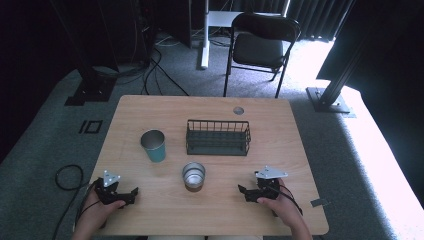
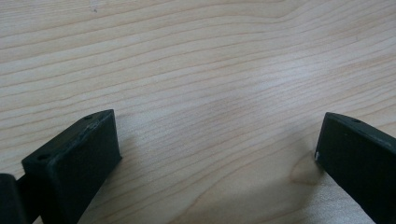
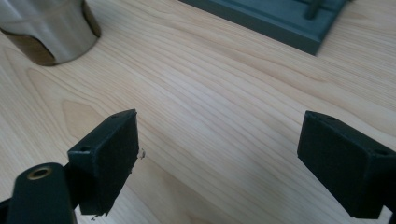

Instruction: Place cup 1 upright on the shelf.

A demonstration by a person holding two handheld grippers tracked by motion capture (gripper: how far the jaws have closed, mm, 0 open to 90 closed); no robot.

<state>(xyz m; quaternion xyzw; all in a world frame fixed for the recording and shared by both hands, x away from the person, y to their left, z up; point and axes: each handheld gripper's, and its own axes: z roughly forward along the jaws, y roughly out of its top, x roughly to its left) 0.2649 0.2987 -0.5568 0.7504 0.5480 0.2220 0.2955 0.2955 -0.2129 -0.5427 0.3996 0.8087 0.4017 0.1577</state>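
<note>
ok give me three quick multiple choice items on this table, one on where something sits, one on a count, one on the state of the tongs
1. Where does the steel cup stand?
A. inside the wire basket
B. in front of the wire basket, nearer the person
C. on the chair

2. How many cups are on the table?
A. one
B. two
C. four

3. How are the right tongs?
A. open, empty
B. shut on a cup
C. shut on the basket

Answers: 1 B, the high view shows it standing apart on the near side. 2 B, the steel cup and the teal cup. 3 A, jaws spread over bare wood.
</note>
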